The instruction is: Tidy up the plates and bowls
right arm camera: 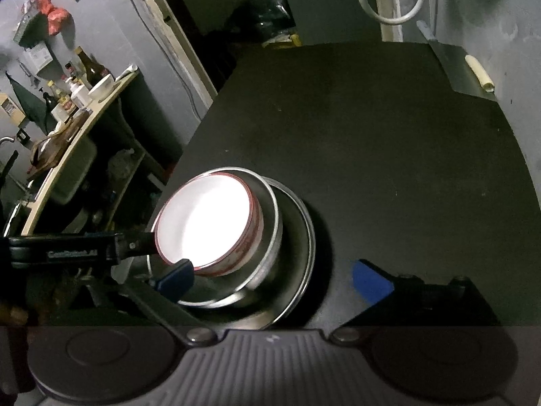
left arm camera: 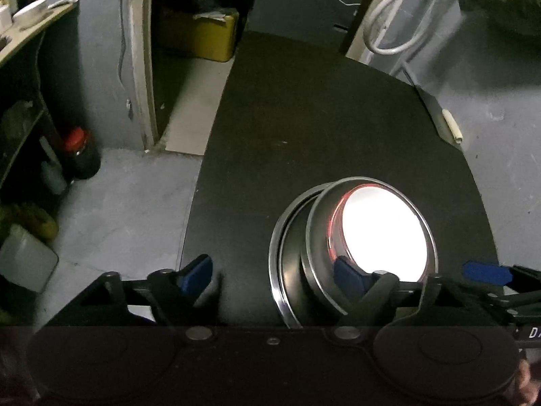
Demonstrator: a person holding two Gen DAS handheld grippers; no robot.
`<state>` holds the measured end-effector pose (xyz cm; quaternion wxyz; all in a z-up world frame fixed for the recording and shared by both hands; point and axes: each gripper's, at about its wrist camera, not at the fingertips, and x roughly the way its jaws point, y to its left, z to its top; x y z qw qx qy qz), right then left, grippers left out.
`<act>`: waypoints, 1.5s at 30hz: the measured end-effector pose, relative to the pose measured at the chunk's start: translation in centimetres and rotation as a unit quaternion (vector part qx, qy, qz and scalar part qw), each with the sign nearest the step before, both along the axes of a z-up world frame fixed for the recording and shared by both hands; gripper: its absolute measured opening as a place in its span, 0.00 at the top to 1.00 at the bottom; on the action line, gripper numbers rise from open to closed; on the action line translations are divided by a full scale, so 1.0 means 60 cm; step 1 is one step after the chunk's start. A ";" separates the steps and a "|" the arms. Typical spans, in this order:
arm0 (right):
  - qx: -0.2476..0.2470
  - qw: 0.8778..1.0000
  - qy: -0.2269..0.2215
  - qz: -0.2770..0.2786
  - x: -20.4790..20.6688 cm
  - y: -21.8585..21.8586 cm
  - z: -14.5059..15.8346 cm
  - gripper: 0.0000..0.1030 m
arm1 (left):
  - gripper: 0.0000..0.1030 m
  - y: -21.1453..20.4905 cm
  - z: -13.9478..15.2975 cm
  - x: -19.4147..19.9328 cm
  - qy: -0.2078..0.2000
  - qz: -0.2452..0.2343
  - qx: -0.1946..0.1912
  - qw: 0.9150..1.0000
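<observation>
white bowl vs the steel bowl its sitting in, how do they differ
The white bowl is glossy white with a red rim band; the steel bowl is bare grey metal. The white bowl is smaller and nests inside the steel bowl, which itself sits on a steel plate. The white bowl glares under the light; the steel bowl looks dull. Both are round, upright, and stacked off-centre on the black table.

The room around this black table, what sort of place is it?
Likely a cramped home kitchen or storeroom: sauce bottles crowd a shelf, stacked bowls sit on the table, and the floor is bare concrete.
</observation>
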<state>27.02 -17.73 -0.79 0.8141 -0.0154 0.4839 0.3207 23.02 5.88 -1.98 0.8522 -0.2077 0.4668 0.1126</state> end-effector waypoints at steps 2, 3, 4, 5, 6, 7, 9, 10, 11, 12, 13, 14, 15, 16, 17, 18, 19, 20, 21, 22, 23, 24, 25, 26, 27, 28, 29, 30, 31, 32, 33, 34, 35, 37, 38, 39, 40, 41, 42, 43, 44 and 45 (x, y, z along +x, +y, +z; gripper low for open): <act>0.000 1.000 -0.002 0.000 -0.005 0.000 0.000 0.00 | 0.13 -0.001 0.002 -0.006 -0.003 0.001 0.000 1.000; -0.001 1.000 -0.004 0.001 -0.007 -0.001 0.001 0.00 | 0.10 -0.003 0.003 -0.008 -0.004 0.001 -0.001 1.000; -0.001 1.000 -0.006 0.000 -0.010 -0.002 0.002 0.00 | 0.09 -0.005 0.005 -0.009 -0.005 0.000 -0.001 1.000; -0.001 1.000 -0.008 -0.001 -0.012 -0.003 0.003 0.00 | 0.08 -0.005 0.006 -0.011 -0.005 0.000 -0.002 1.000; -0.001 1.000 -0.010 -0.003 -0.016 -0.006 0.004 0.00 | 0.06 -0.006 0.008 -0.011 -0.005 -0.001 -0.002 1.000; 0.001 1.000 -0.011 -0.004 -0.017 -0.008 0.004 0.00 | 0.05 -0.007 0.010 -0.013 -0.006 -0.002 -0.002 1.000; 0.003 1.000 -0.012 -0.010 -0.023 -0.014 0.003 0.00 | 0.01 -0.009 0.012 -0.020 -0.008 -0.001 -0.001 1.000; 0.004 1.000 -0.012 -0.013 -0.025 -0.017 0.002 0.00 | 0.01 -0.009 0.013 -0.022 -0.008 -0.001 -0.002 1.000; 0.005 1.000 -0.013 -0.016 -0.027 -0.020 0.000 0.00 | 0.01 -0.011 0.012 -0.025 -0.007 -0.002 -0.003 1.000; 0.006 1.000 -0.014 -0.020 -0.030 -0.023 -0.001 0.00 | 0.01 -0.012 0.012 -0.026 -0.007 -0.002 -0.005 1.000; 0.006 1.000 -0.015 -0.024 -0.032 -0.026 -0.002 0.00 | 0.01 -0.012 0.012 -0.028 -0.007 -0.004 -0.006 1.000; 0.008 0.999 -0.016 -0.029 -0.034 -0.029 -0.002 0.00 | 0.01 -0.014 0.012 -0.031 -0.008 -0.005 -0.006 1.000; 0.010 0.999 -0.018 -0.035 -0.035 -0.033 -0.002 0.00 | 0.01 -0.014 0.012 -0.034 -0.011 -0.007 -0.005 1.000; 0.014 0.999 -0.019 -0.041 -0.037 -0.037 -0.003 0.00 | 0.01 -0.016 0.012 -0.038 -0.015 -0.009 -0.002 1.000; 0.017 0.998 -0.021 -0.050 -0.041 -0.040 -0.004 0.00 | 0.01 -0.018 0.012 -0.044 -0.017 -0.010 0.000 1.000; 0.022 0.998 -0.023 -0.059 -0.044 -0.043 -0.005 0.00 | 0.01 -0.021 0.013 -0.048 -0.022 -0.012 0.002 1.000; 0.025 0.997 -0.024 -0.065 -0.044 -0.046 -0.008 0.00 | 0.01 -0.023 0.014 -0.054 -0.028 -0.013 0.004 1.000; 0.027 0.997 -0.025 -0.072 -0.045 -0.048 -0.009 0.00 | 0.01 -0.025 0.016 -0.060 -0.033 -0.013 0.005 0.999; 0.027 0.996 -0.025 -0.077 -0.047 -0.049 -0.009 0.00 | 0.01 -0.027 0.018 -0.066 -0.038 -0.013 0.006 0.999; 0.028 0.996 -0.026 -0.081 -0.049 -0.049 -0.008 0.00 | 0.01 -0.028 0.020 -0.071 -0.043 -0.015 0.006 0.999; 0.029 0.996 -0.028 -0.083 -0.051 -0.050 -0.006 0.00 | 0.01 -0.029 0.023 -0.073 -0.047 -0.019 0.007 0.999; 0.030 0.995 -0.032 -0.085 -0.055 -0.049 -0.002 0.00 | 0.01 -0.029 0.027 -0.073 -0.049 -0.028 0.007 0.998; 0.030 0.995 -0.037 -0.088 -0.060 -0.046 0.001 0.00 | 0.01 -0.030 0.031 -0.073 -0.051 -0.038 0.007 0.998; 0.030 0.994 -0.042 -0.092 -0.065 -0.042 0.005 0.00 | 0.01 -0.030 0.034 -0.074 -0.054 -0.047 0.009 0.997; 0.030 0.994 -0.047 -0.096 -0.070 -0.040 0.008 0.00 | 0.01 -0.028 0.038 -0.073 -0.059 -0.055 0.012 0.997; 0.030 0.993 -0.051 -0.098 -0.075 -0.037 0.010 0.00 | 0.01 -0.025 0.042 -0.073 -0.065 -0.062 0.015 0.996; 0.029 0.993 -0.054 -0.101 -0.081 -0.032 0.012 0.00 | 0.01 -0.022 0.044 -0.077 -0.069 -0.067 0.017 0.995; 0.025 0.992 -0.056 -0.106 -0.088 -0.027 0.013 0.00 | 0.01 -0.018 0.046 -0.082 -0.071 -0.071 0.018 0.995; 0.022 0.992 -0.058 -0.113 -0.095 -0.023 0.014 0.00 | 0.01 -0.015 0.047 -0.087 -0.072 -0.074 0.017 0.995; 0.019 0.991 -0.060 -0.120 -0.102 -0.020 0.015 0.00 | 0.01 -0.012 0.048 -0.093 -0.072 -0.078 0.016 0.994; 0.018 0.990 -0.061 -0.123 -0.109 -0.016 0.015 0.00 | 0.01 -0.009 0.047 -0.100 -0.072 -0.083 0.017 0.994; 0.016 0.990 -0.062 -0.127 -0.116 -0.012 0.017 0.00 | 0.01 -0.006 0.047 -0.107 -0.071 -0.086 0.018 0.994; 0.015 0.989 -0.063 -0.130 -0.125 -0.008 0.018 0.00 | 0.01 -0.003 0.047 -0.114 -0.070 -0.088 0.017 0.993; 0.014 0.988 -0.067 -0.138 -0.145 -0.003 0.021 0.00 | 0.01 0.004 0.047 -0.127 -0.071 -0.091 0.015 0.993; 0.016 0.987 -0.071 -0.144 -0.156 -0.002 0.024 0.00 | 0.01 0.007 0.049 -0.133 -0.075 -0.094 0.015 0.993; 0.020 0.985 -0.075 -0.152 -0.169 -0.001 0.027 0.00 | 0.01 0.010 0.052 -0.138 -0.081 -0.098 0.018 0.992; 0.024 0.983 -0.079 -0.162 -0.181 -0.003 0.029 0.00 | 0.01 0.012 0.057 -0.146 -0.090 -0.105 0.024 0.990; 0.029 0.981 -0.084 -0.172 -0.192 -0.003 0.032 0.00 | 0.01 0.013 0.060 -0.152 -0.097 -0.111 0.030 0.989; 0.032 0.979 -0.089 -0.183 -0.204 -0.003 0.035 0.00 | 0.01 0.015 0.065 -0.158 -0.104 -0.118 0.036 0.987; 0.035 0.976 -0.094 -0.193 -0.214 -0.004 0.037 0.00 | 0.01 0.017 0.069 -0.164 -0.108 -0.124 0.041 0.985; 0.039 0.973 -0.100 -0.202 -0.227 -0.004 0.040 0.00 | 0.01 0.021 0.073 -0.171 -0.113 -0.132 0.045 0.984; 0.044 0.970 -0.108 -0.211 -0.243 -0.003 0.042 0.00 | 0.01 0.023 0.076 -0.178 -0.120 -0.138 0.048 0.982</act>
